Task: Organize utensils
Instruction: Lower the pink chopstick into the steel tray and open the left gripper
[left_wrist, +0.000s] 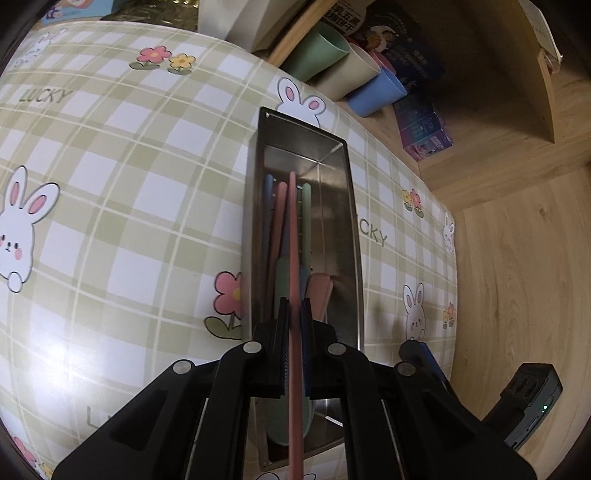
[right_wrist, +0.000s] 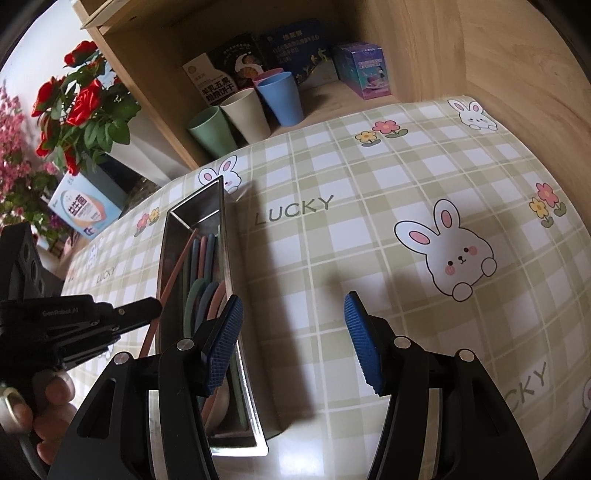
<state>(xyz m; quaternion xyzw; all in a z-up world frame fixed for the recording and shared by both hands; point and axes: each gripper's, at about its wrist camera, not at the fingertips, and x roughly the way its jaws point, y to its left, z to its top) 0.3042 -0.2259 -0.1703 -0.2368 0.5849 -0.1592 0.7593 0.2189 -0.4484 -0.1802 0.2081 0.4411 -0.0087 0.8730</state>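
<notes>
Over the tray: left gripper (left_wrist: 294, 306) is clamping a pink chopstick (left_wrist: 293, 236), which is running lengthwise along the steel tray (left_wrist: 352, 229), far tip angling down into it.
Near end: chopstick's rear is getting cut off behind the closed jaws.
Tray contents: blue, pink and green utensils (right_wrist: 202, 266) are lying lengthwise; exact types are proving hard to tell.
Right gripper (right_wrist: 293, 332): hovering beside the tray over the checked tablecloth (right_wrist: 369, 221), jaws spread, gripping nothing.
Tray position: sitting toward the tabletop's shelf-side edge.

A checked bunny tablecloth (right_wrist: 388, 206) fronts a wooden shelf (right_wrist: 424, 48) and red flowers (right_wrist: 83, 99).
</notes>
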